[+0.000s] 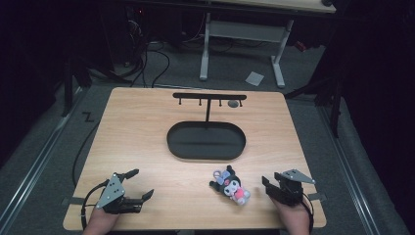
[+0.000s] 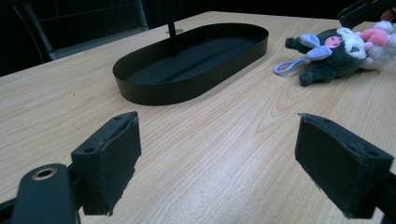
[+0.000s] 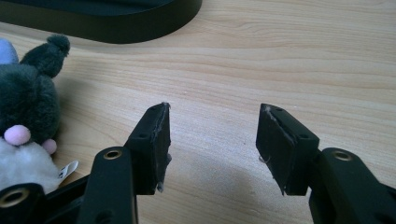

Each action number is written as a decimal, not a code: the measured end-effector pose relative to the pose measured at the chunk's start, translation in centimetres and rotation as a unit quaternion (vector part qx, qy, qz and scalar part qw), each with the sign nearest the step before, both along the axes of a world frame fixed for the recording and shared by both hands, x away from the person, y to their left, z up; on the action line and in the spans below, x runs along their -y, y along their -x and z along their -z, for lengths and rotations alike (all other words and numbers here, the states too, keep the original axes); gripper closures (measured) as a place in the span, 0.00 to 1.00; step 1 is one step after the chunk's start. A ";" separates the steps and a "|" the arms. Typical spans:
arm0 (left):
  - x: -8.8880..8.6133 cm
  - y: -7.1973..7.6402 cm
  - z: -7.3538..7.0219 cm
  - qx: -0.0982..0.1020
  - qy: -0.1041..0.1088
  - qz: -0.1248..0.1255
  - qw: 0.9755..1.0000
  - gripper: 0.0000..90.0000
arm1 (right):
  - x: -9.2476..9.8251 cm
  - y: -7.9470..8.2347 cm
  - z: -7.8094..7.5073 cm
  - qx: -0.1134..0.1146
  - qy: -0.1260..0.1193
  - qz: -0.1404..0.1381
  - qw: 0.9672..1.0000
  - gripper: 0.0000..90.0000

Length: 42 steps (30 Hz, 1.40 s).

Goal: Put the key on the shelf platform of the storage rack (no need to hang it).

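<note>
While two hand-held grippers are resting at the near edge of a wooden table (image 1: 147, 122), the scene is laying out as follows.

Tray: a black oval tray (image 1: 206, 141) is sitting at the middle of the table, its floor showing bare and dark in the high view and the left gripper view (image 2: 187, 60).

Stand: a thin black post is rising from the tray's far side and carrying a crossbar with small pegs (image 1: 209, 96); a small grey piece (image 1: 233, 103) is hanging near the bar's right end.

Plush toy: a dark plush keychain toy (image 1: 230, 185) with pink and white parts is lying on the bare wood, near of the tray and outside it, just left of the right gripper; its lilac loop is showing in the left gripper view (image 2: 336, 49).

Left gripper: the left gripper (image 1: 139, 185) is lying at the near left corner, jaws spread wide with nothing between them.

Right gripper: the right gripper (image 1: 268, 186) is sitting at the near right, jaws parted over bare wood and gripping nothing, with the toy beside its left jaw (image 3: 28, 135).
</note>
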<state>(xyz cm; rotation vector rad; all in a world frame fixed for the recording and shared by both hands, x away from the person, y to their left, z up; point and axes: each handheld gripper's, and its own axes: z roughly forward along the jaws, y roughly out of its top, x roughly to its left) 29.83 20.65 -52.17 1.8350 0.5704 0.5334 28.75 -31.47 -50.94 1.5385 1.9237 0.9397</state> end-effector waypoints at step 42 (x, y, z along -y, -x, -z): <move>0.0 0.0 0.0 -0.001 0.000 0.001 1.000 0.17 | -8.6 0.6 -0.5 -0.004 0.041 -0.143 0.989 0.44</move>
